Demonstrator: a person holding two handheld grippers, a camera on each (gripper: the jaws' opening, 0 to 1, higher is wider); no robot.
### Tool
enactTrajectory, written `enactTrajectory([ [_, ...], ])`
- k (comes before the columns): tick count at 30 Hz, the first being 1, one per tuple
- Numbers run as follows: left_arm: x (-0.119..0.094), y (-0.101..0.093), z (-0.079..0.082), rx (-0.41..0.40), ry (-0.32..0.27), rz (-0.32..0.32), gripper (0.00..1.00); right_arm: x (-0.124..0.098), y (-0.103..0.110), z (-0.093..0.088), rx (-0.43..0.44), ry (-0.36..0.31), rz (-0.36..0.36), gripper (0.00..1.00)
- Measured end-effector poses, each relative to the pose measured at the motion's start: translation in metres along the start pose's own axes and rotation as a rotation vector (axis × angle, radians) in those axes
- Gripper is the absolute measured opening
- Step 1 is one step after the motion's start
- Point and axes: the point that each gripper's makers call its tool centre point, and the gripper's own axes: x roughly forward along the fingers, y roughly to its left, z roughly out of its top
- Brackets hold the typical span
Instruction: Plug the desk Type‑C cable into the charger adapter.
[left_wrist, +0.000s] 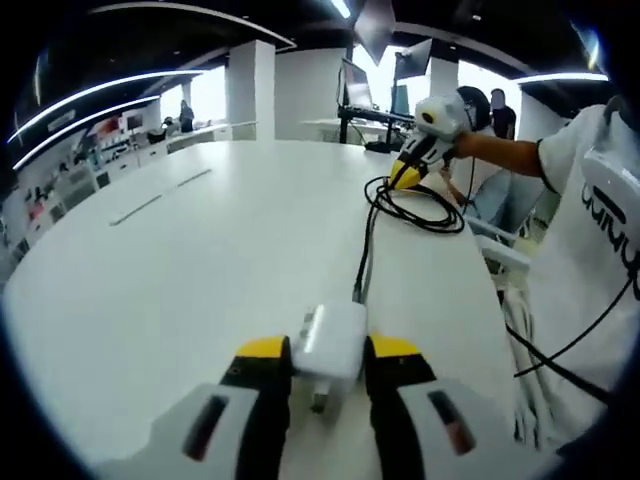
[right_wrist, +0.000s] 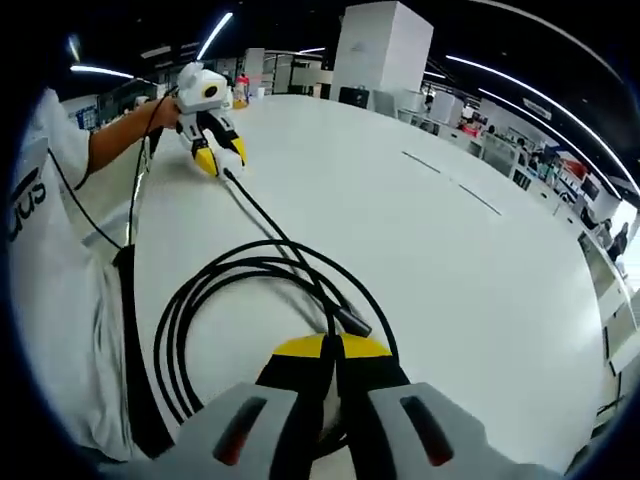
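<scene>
Left gripper view: left hand-held gripper (left_wrist: 328, 352) at bottom centre, yellow-tipped jaws set apart to the width of the white adapter (left_wrist: 330, 342) and clenched on it from both sides. Adapter sits low over the desk (left_wrist: 200, 270), metal prongs pointing down toward the frame's bottom edge. Black cable (left_wrist: 364, 255) runs from just beyond the adapter up the frame to a loose coil at upper right. Whether its near end touches the adapter cannot be told. Right hand-held gripper (left_wrist: 407, 176) at upper right, tips down on the coil, held by a person's arm in a white sleeve. Desk is white, broad, rounded. Room behind: white pillar (left_wrist: 252, 88), monitors at top centre, ceiling light strips, shelving at far left.

Right gripper view: right hand-held gripper (right_wrist: 333, 348) at bottom centre, jaws pressed nearly together, pinching the cable (right_wrist: 215, 290) where the coil crosses them. The dark plug end (right_wrist: 352, 322) lies on the desk (right_wrist: 450, 260) just above the tips. A straight run of cable leads from the coil to upper left, ending at the left hand-held gripper (right_wrist: 220, 158). White shirt fills the left edge. Pillar (right_wrist: 378, 45) at top centre, shelving at right.
</scene>
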Motion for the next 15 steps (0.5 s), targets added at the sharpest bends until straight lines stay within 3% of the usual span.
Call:
enactTrajectory([
  [15,0.008,0.034,0.009,0.005,0.012,0.023,0.28,0.021,-0.026,0.014,-0.002,0.002,-0.048,0.02],
])
